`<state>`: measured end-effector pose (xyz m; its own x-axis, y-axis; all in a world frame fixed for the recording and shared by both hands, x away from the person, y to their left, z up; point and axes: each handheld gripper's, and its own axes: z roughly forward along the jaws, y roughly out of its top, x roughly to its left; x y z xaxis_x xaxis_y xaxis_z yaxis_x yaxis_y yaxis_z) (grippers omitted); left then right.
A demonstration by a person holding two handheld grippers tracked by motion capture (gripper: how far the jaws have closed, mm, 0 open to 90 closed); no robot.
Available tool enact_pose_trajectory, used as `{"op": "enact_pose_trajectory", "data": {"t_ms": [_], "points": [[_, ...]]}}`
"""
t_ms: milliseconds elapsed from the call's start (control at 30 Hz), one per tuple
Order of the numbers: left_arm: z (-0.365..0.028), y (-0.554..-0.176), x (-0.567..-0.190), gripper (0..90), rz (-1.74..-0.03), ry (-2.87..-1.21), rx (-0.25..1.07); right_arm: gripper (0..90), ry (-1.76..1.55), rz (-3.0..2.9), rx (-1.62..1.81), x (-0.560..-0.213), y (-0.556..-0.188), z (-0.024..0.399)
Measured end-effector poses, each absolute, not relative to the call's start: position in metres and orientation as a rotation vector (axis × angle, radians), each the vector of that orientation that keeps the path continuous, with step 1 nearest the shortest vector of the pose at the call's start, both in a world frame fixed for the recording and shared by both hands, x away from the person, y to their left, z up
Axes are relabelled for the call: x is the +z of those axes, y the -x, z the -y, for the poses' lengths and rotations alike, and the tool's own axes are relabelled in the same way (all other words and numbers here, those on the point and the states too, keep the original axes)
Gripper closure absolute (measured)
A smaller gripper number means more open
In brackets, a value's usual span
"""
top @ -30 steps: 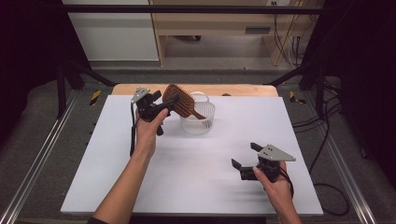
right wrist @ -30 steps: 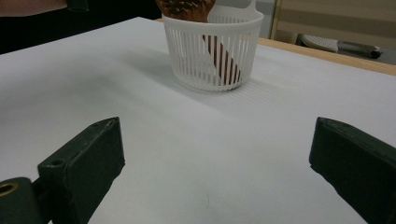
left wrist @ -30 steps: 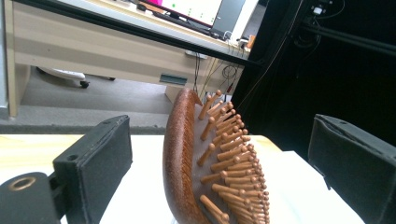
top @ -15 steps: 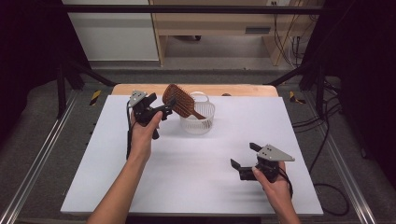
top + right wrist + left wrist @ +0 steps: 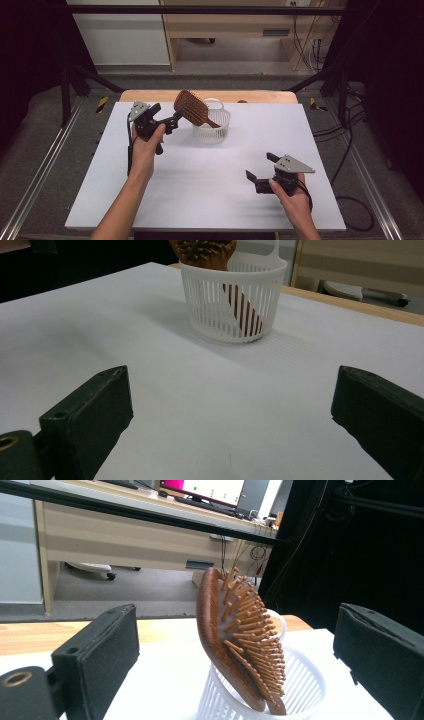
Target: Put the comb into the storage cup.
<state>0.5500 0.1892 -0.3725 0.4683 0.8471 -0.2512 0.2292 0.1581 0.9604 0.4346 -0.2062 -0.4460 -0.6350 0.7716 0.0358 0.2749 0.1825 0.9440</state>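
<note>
The hairbrush (image 5: 194, 107) leans handle-down in the basket (image 5: 212, 131); the left hand-held gripper (image 5: 167, 121) gapes empty beside it, the right hand-held gripper (image 5: 260, 171) likewise, well apart.

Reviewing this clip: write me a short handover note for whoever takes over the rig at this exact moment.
Left gripper: open, raised just left of the wooden hairbrush, holding nothing.
Right gripper: open, low over the white table near the front right, holding nothing.
Hairbrush: handle down in the white slatted basket, head leaning out over the rim toward the left gripper, bristles facing up.
Done: brush sits in the basket, unheld.
Left: judging by this, draw the left gripper clear; check that the leaning brush and basket stay put.
</note>
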Motion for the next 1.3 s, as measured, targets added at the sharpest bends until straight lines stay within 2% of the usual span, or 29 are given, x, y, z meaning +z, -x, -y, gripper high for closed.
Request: {"op": "enact_pose_trajectory", "data": {"t_ms": [467, 1300], "points": [[-0.197, -0.54, -0.365, 4.7, -1.007, -1.414, 0.625, 3.4, -0.998, -1.993, 1.456, -0.445, -0.434, 0.21], [-0.244, -0.502, -0.332, 3.6, -0.964, -1.516, 0.731, 3.8, -1.026, -1.968, 1.468, -0.445, -0.436, 0.213]]}}
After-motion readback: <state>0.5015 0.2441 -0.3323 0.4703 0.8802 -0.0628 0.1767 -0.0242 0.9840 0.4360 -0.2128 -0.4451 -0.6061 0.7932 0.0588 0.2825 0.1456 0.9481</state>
